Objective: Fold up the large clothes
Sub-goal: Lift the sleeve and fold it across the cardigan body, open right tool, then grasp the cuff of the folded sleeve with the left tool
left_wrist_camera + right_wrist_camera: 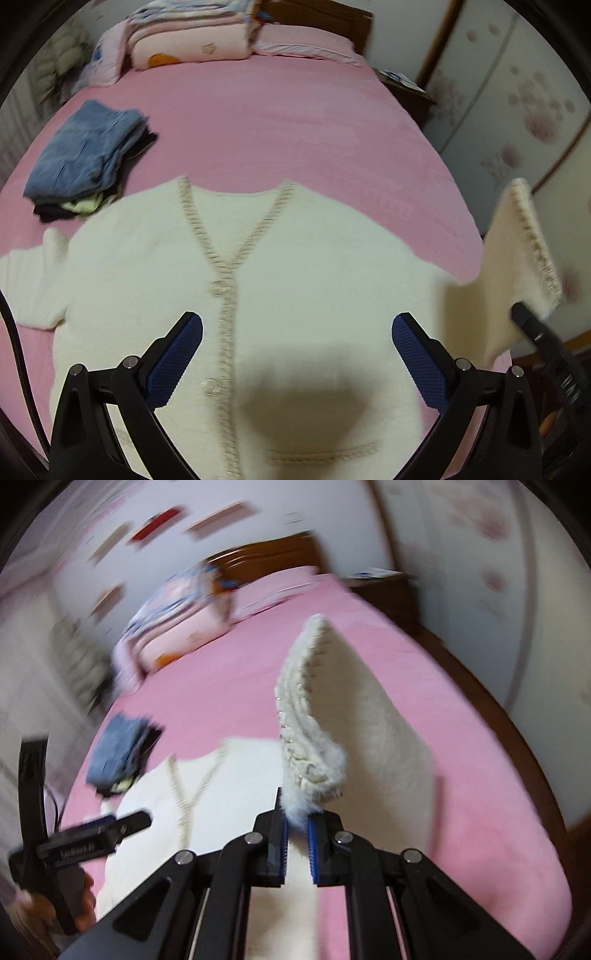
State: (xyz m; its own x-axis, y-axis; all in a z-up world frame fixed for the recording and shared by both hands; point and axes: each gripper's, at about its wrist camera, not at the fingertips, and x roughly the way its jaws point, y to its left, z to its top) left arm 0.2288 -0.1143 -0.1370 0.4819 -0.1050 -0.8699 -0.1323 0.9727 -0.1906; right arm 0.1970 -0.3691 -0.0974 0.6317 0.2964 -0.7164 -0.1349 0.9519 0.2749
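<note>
A white fuzzy cardigan [295, 280] with beige trim lies face up on the pink bed [277, 125], its left sleeve spread out. My left gripper [297, 332] is open and empty, hovering above the cardigan's front. My right gripper [297, 825] is shut on the cardigan's right sleeve [354, 731] near the cuff and holds it lifted off the bed. The lifted sleeve [517, 258] and the right gripper's tip [524, 314] show at the right in the left wrist view. The left gripper [110, 827] shows at the lower left in the right wrist view.
A stack of folded clothes with blue jeans [88, 151] on top sits at the bed's left. Folded quilts and pillows [192, 33] lie by the wooden headboard [266, 554]. A nightstand [406, 88] and a wardrobe [517, 92] stand to the right.
</note>
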